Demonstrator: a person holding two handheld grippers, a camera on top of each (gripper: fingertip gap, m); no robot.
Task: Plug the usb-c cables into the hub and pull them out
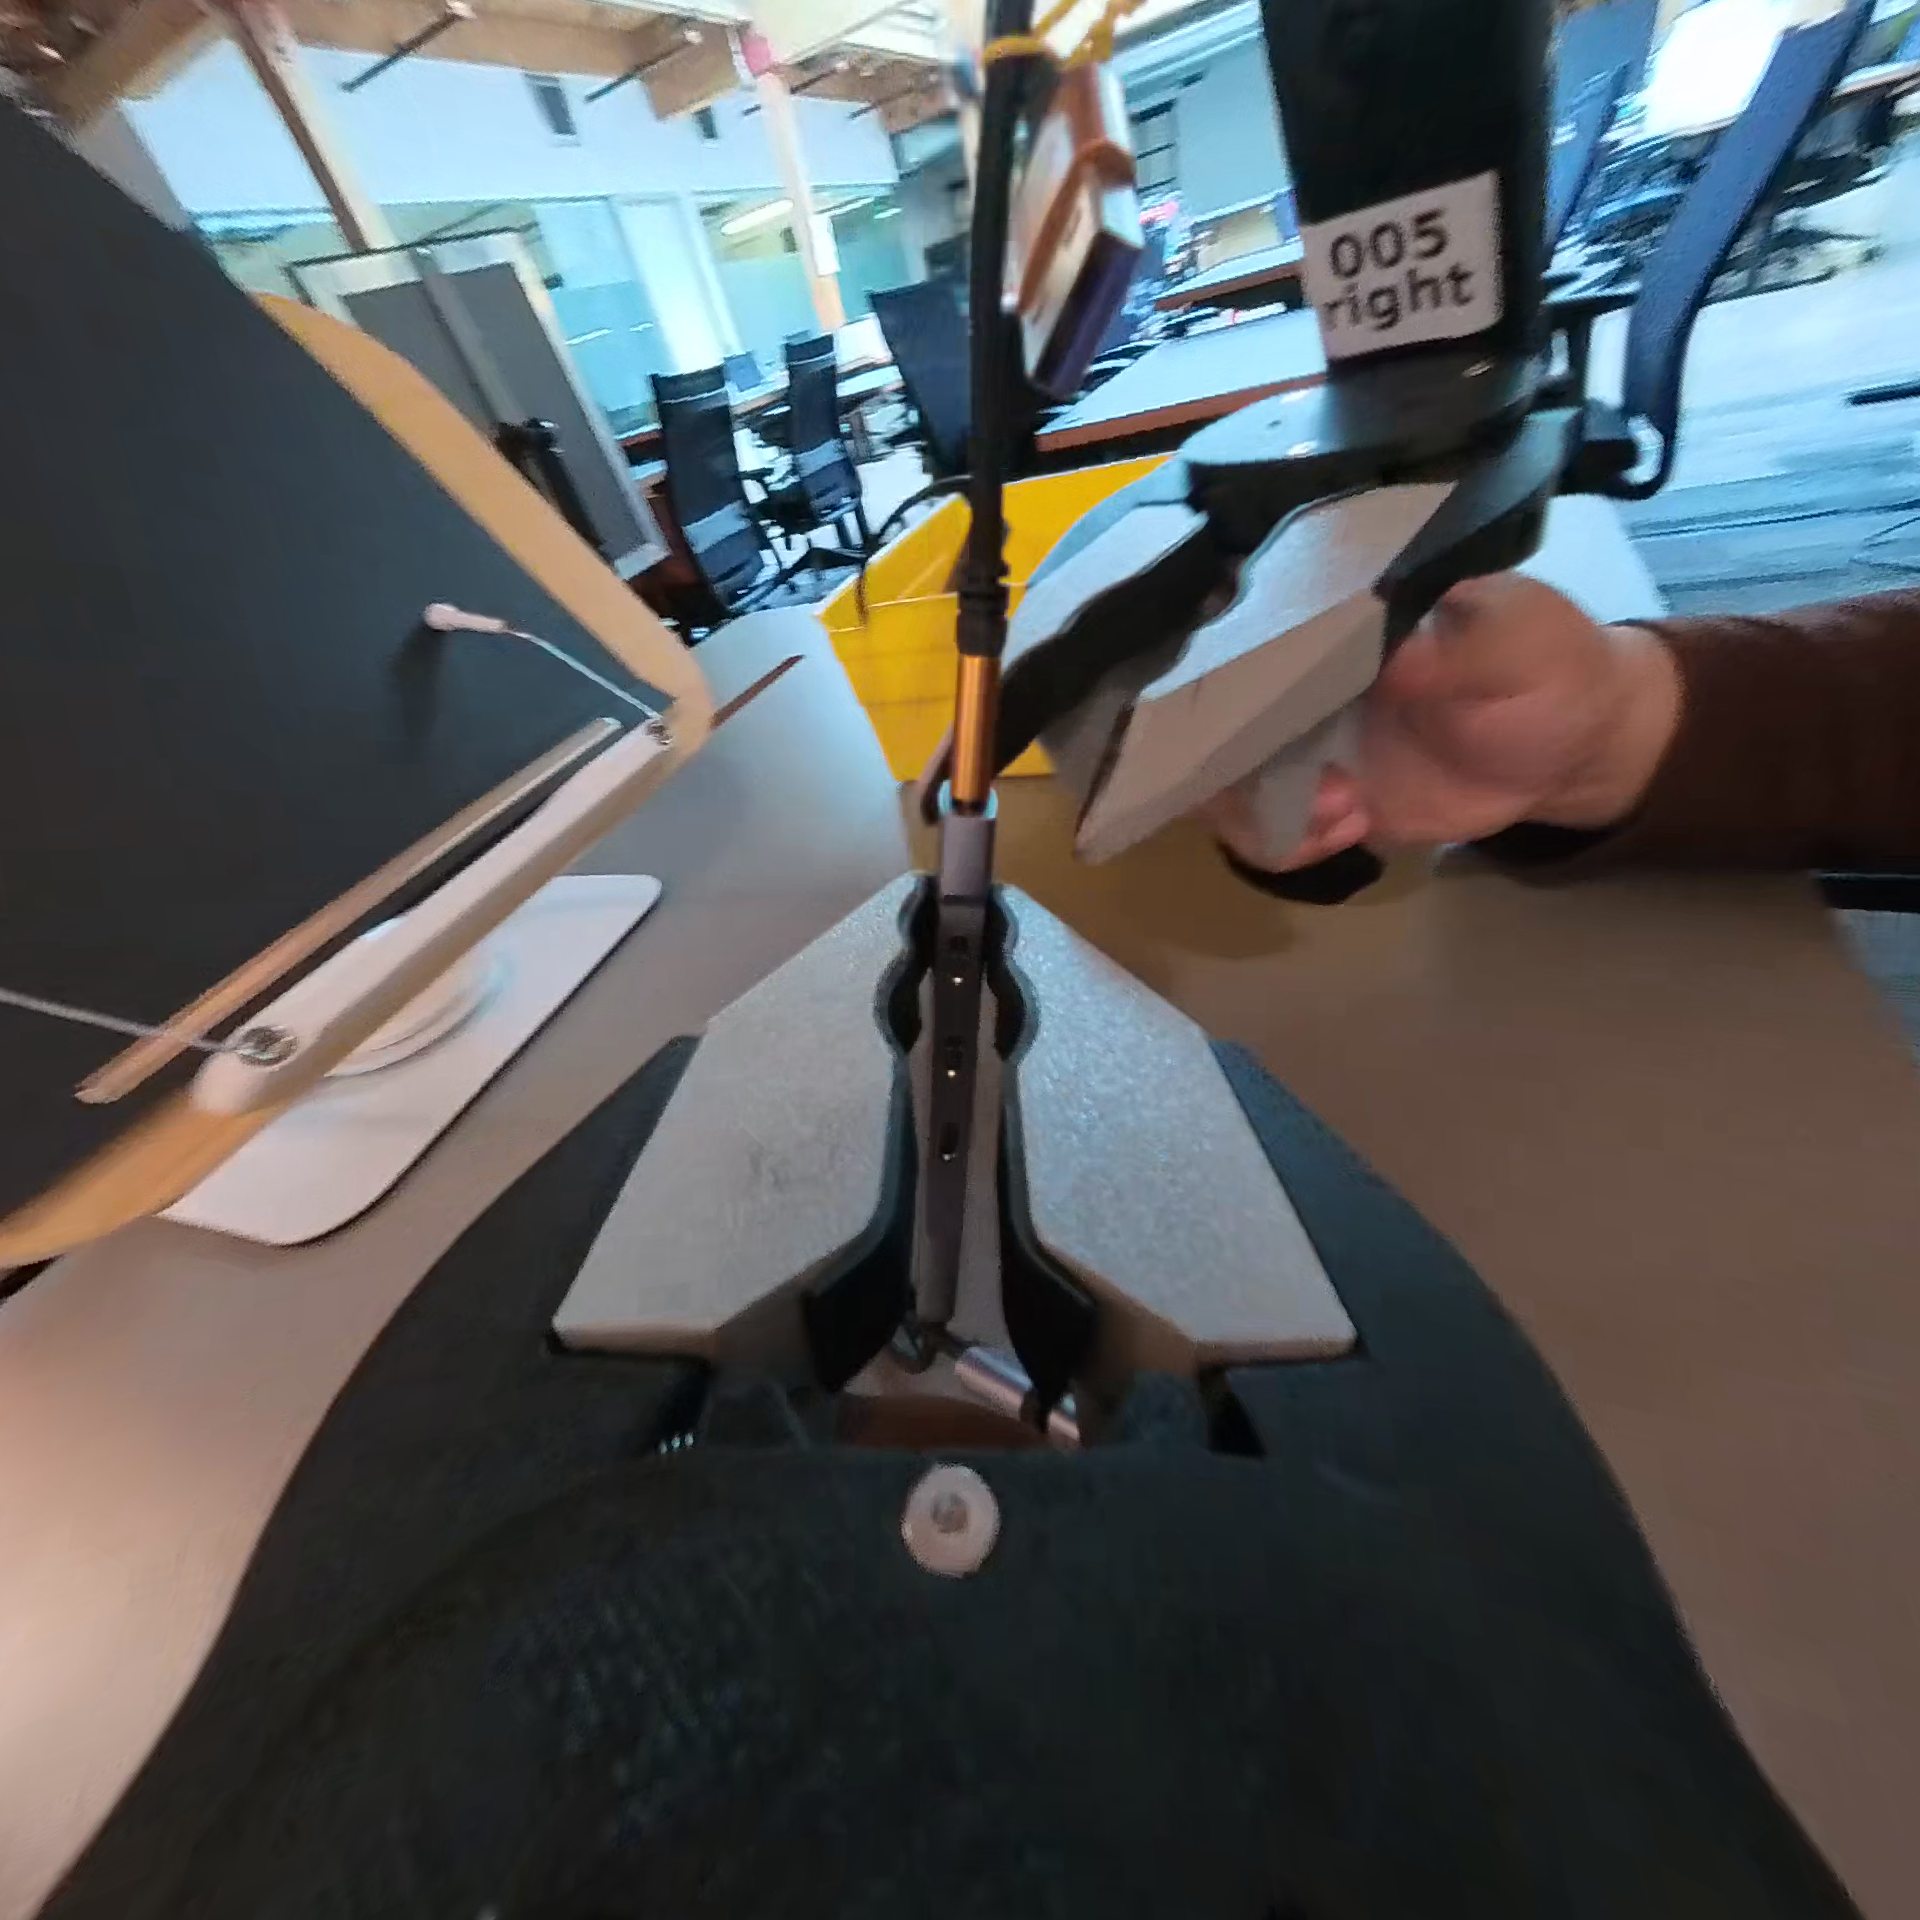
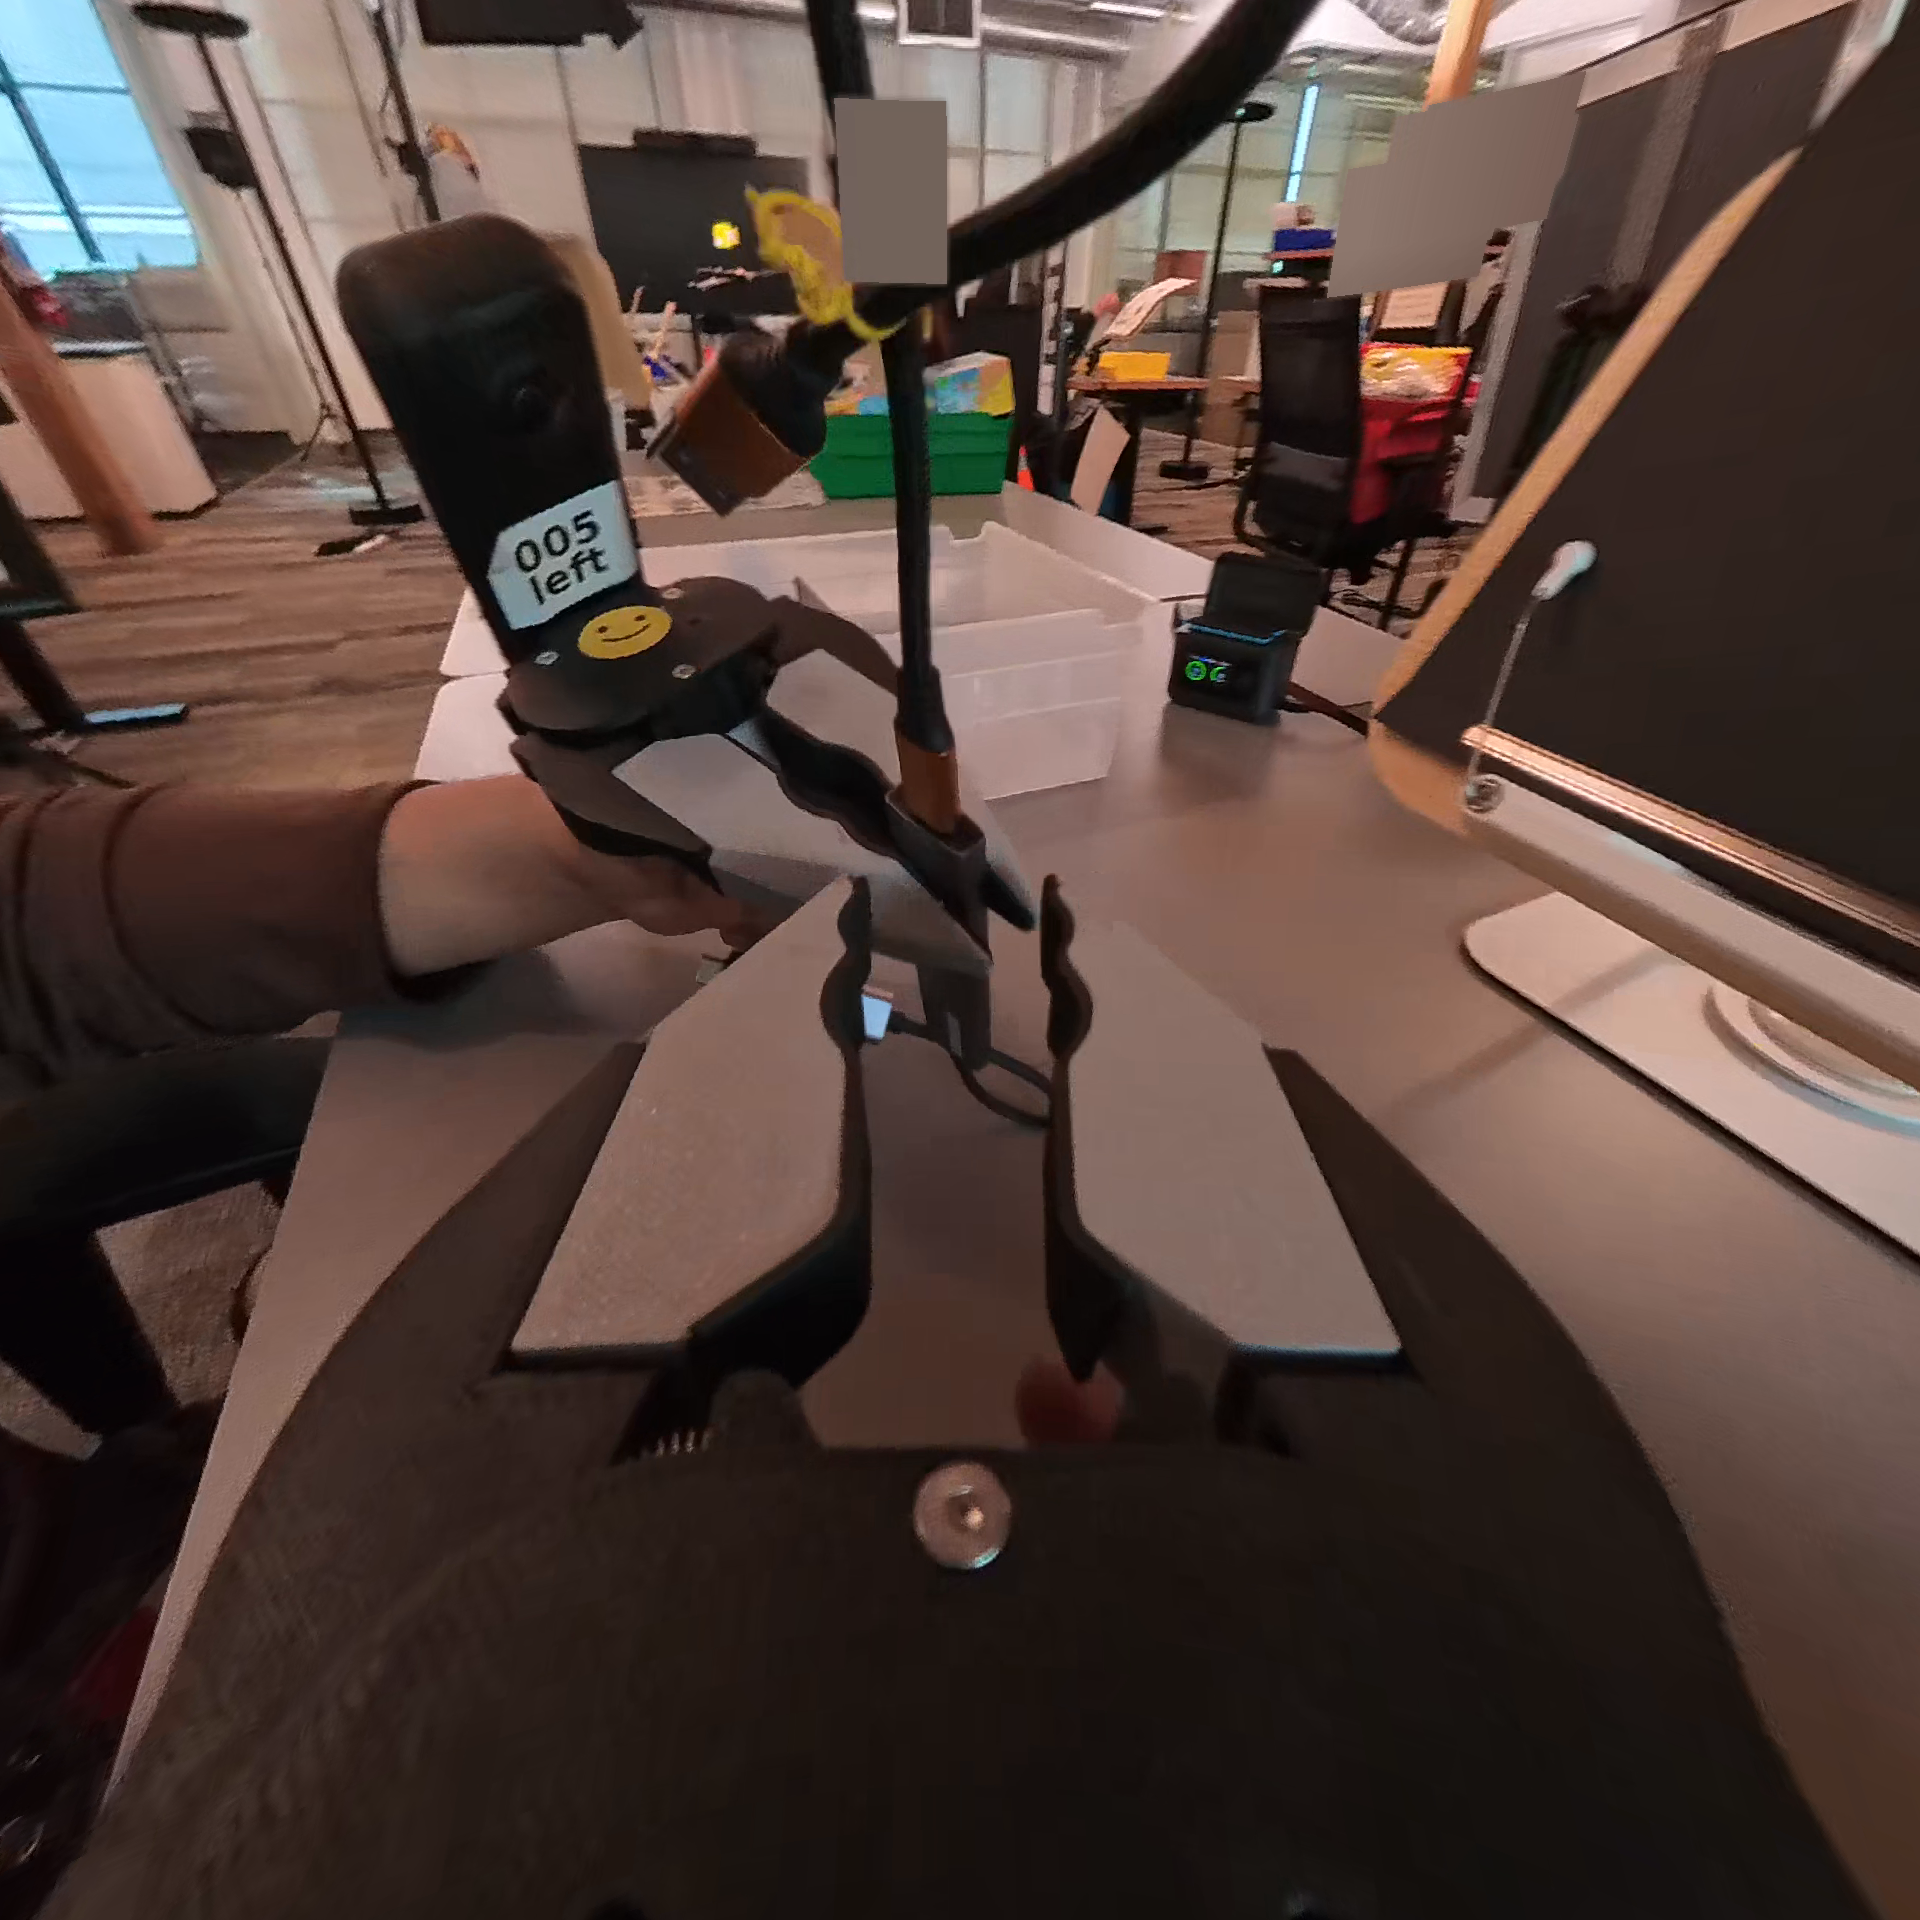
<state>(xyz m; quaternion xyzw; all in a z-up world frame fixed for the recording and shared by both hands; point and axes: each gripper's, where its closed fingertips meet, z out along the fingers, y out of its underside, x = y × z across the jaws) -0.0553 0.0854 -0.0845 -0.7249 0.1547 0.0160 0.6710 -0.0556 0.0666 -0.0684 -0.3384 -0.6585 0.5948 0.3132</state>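
Observation:
My left gripper (image 1: 958, 904) is shut on a slim grey hub (image 1: 956, 1039) and holds it edge-up above the table. A copper-sleeved usb-c plug (image 1: 975, 727) sits in the hub's far end, and its black cable (image 1: 992, 312) rises straight up. The cable's other connector (image 1: 1070, 239) dangles at the top, next to a yellow tie. My right gripper (image 2: 954, 904) is open and empty, its tips just short of the left gripper (image 2: 977, 894), the hub (image 2: 935, 842) and the plug (image 2: 928, 774). In the left wrist view the right gripper (image 1: 1044, 800) sits just right of the plug. The hub's own short lead (image 2: 883, 1013) hangs below.
A wood-framed monitor (image 1: 260, 623) on a white stand base (image 1: 416, 1039) stands beside the work spot, on the right in the right wrist view (image 2: 1714, 520). A yellow bin (image 1: 914, 644), clear plastic bins (image 2: 1018, 644) and a small black box (image 2: 1236, 655) stand farther back on the grey table (image 1: 1455, 1143). The grippers are tip to tip, or close to it.

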